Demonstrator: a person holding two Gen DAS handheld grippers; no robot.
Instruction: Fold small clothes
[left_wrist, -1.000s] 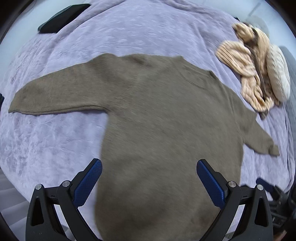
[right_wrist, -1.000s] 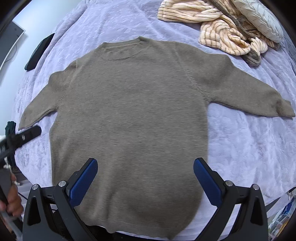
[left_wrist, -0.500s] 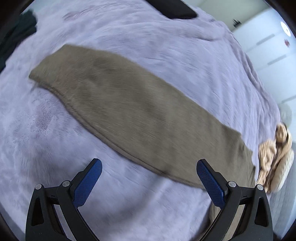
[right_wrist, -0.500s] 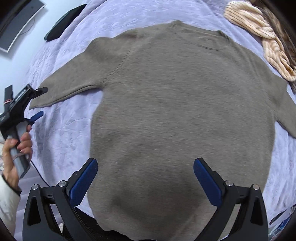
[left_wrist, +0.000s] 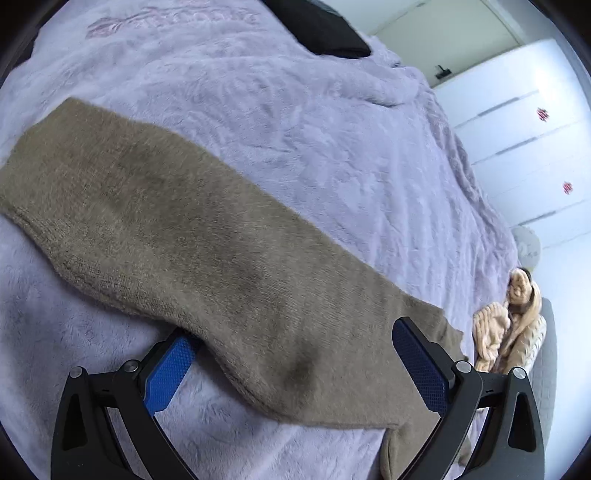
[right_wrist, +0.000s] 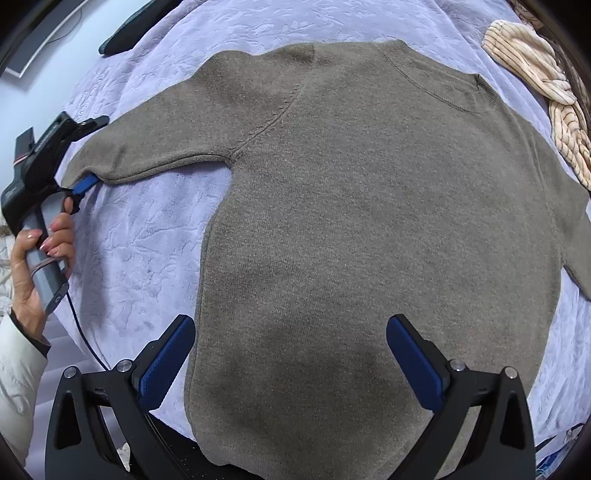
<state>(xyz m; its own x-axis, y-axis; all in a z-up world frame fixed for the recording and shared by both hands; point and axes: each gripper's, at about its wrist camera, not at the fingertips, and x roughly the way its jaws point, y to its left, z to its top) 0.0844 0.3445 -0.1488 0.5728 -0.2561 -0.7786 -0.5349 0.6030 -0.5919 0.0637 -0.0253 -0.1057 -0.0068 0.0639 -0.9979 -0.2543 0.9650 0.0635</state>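
A brown knit sweater (right_wrist: 369, 221) lies flat, face down or up I cannot tell, on a lilac plush bedspread (right_wrist: 140, 236). Its left sleeve (left_wrist: 192, 236) stretches across the left wrist view. My left gripper (left_wrist: 295, 365) is open, its jaws straddling the sleeve's cuff end; one blue finger pad (left_wrist: 168, 373) slides under the cuff edge. It also shows in the right wrist view (right_wrist: 83, 155) at the sleeve cuff. My right gripper (right_wrist: 291, 362) is open and empty above the sweater's lower body near the hem.
A heap of cream striped clothes (right_wrist: 535, 85) lies at the bed's far right, also in the left wrist view (left_wrist: 509, 325). A dark flat object (right_wrist: 129, 29) lies at the bed's far left edge. White cupboards (left_wrist: 524, 129) stand beyond the bed.
My left gripper has swung left from the sweater's body to the left sleeve and closed in on its cuff. My right gripper has shifted left over the lower body.
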